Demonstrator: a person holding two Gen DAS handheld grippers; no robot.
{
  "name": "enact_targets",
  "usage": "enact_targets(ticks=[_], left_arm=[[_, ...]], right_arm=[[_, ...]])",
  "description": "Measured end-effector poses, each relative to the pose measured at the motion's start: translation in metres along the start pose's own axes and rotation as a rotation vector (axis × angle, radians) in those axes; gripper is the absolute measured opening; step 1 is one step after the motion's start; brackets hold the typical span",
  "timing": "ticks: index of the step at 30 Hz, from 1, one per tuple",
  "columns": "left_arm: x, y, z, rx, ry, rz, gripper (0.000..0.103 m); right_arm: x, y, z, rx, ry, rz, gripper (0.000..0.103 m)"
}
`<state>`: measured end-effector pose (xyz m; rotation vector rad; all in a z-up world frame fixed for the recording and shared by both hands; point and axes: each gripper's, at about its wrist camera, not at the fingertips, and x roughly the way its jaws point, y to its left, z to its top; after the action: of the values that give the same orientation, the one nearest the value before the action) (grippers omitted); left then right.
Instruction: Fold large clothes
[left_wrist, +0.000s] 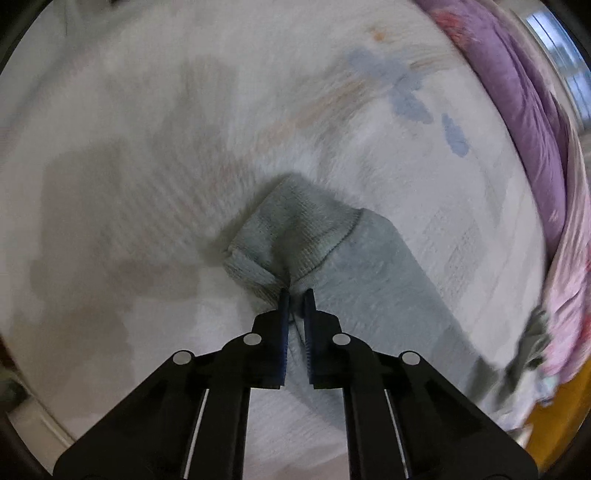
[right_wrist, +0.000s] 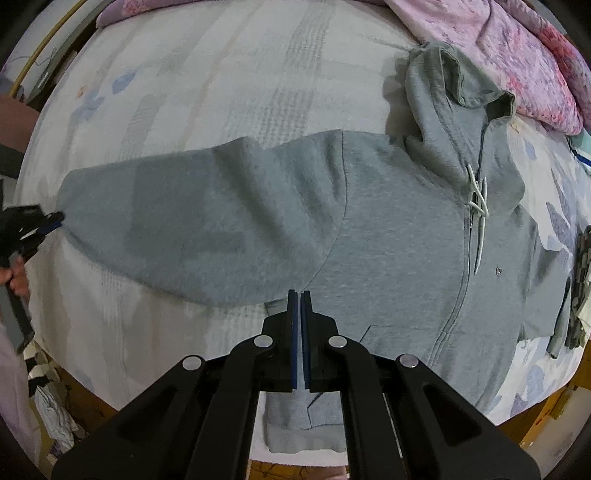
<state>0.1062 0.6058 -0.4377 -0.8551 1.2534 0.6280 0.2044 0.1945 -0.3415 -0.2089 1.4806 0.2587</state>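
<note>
Left wrist view shows the left claw (left_wrist: 294, 295) pinched onto the ribbed cuff (left_wrist: 284, 236) of a grey zip hoodie (right_wrist: 388, 236), the fabric puckering between its blue pads. The right claw (right_wrist: 299, 295) has its jaws pressed together at the seam under the arm, where sleeve (right_wrist: 192, 221) meets body; whether it has cloth between the pads or merely presses down on it, I cannot tell.

The hoodie lies front up on a bed (right_wrist: 221, 74) with a pale patterned cover, the sleeve stretched out sideways towards the left claw, which appears at the far left of the right wrist view (right_wrist: 48, 221) at the cuff end. The hood (right_wrist: 443, 85) is bunched at the top and the white drawcords (right_wrist: 478, 199) lie loose across the zip.

Risk from here, as I judge it: the left grip is only on the cuff edge, so a quick pull may slip the ribbing out, or drag the whole garment and wrinkle the body if the right claw does not anchor the armpit. Loose drawcords could get trapped inside the fold.

A purple-pink quilt (right_wrist: 517, 55) lies heaped just beside the hood, crowding the top edge, and a patterned dark cloth (right_wrist: 580, 288) sits at the far side of the hoodie, near its other sleeve.
</note>
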Motion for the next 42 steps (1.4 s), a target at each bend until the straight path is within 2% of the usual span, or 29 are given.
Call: enact_targets(ticks=[2, 7, 9, 11, 13, 15, 19, 23, 27, 31, 34, 39, 42], left_arm=[[-0.019, -0.007, 0.001, 0.048, -0.042, 0.059, 0.007], [-0.053, -0.016, 0.005, 0.12, -0.127, 0.085, 0.007], [-0.059, -0.022, 0.004, 0.131, -0.136, 0.082, 0.007], [-0.065, -0.031, -0.001, 0.169, -0.156, 0.116, 0.007], [-0.072, -0.04, -0.005, 0.188, -0.173, 0.132, 0.007], [-0.08, -0.047, -0.013, 0.19, -0.179, 0.136, 0.007], [-0.099, -0.07, -0.025, 0.176, -0.189, 0.137, 0.007], [-0.129, -0.106, -0.047, 0.183, -0.226, 0.148, 0.007], [-0.167, -0.159, -0.079, 0.25, -0.306, 0.14, 0.007], [-0.193, -0.229, -0.123, 0.398, -0.37, 0.162, 0.007], [-0.199, -0.279, -0.159, 0.469, -0.384, 0.156, 0.007], [-0.187, -0.366, -0.229, 0.618, -0.369, 0.09, 0.007], [-0.164, -0.423, -0.281, 0.713, -0.335, 0.046, 0.007]], right_arm=[[0.002, -0.005, 0.004, 0.018, -0.006, 0.008, 0.002], [0.029, -0.024, 0.019, 0.085, 0.009, 0.062, 0.002], [0.056, -0.031, 0.028, 0.111, 0.057, 0.115, 0.002], [0.081, -0.036, 0.035, 0.133, 0.105, 0.138, 0.002], [0.111, -0.042, 0.04, 0.175, 0.149, 0.198, 0.002], [0.14, -0.041, 0.044, 0.172, 0.186, 0.187, 0.0], [0.148, -0.036, 0.048, 0.132, 0.178, 0.178, 0.0], [0.15, -0.043, 0.047, 0.114, 0.178, 0.25, 0.0], [0.154, -0.055, 0.05, 0.124, 0.204, 0.332, 0.0], [0.151, -0.069, 0.056, 0.166, 0.246, 0.409, 0.0], [0.129, -0.088, 0.05, 0.173, 0.194, 0.502, 0.002], [0.084, -0.169, 0.022, 0.264, 0.073, 0.598, 0.002], [0.062, -0.24, -0.013, 0.342, 0.0, 0.57, 0.002]])
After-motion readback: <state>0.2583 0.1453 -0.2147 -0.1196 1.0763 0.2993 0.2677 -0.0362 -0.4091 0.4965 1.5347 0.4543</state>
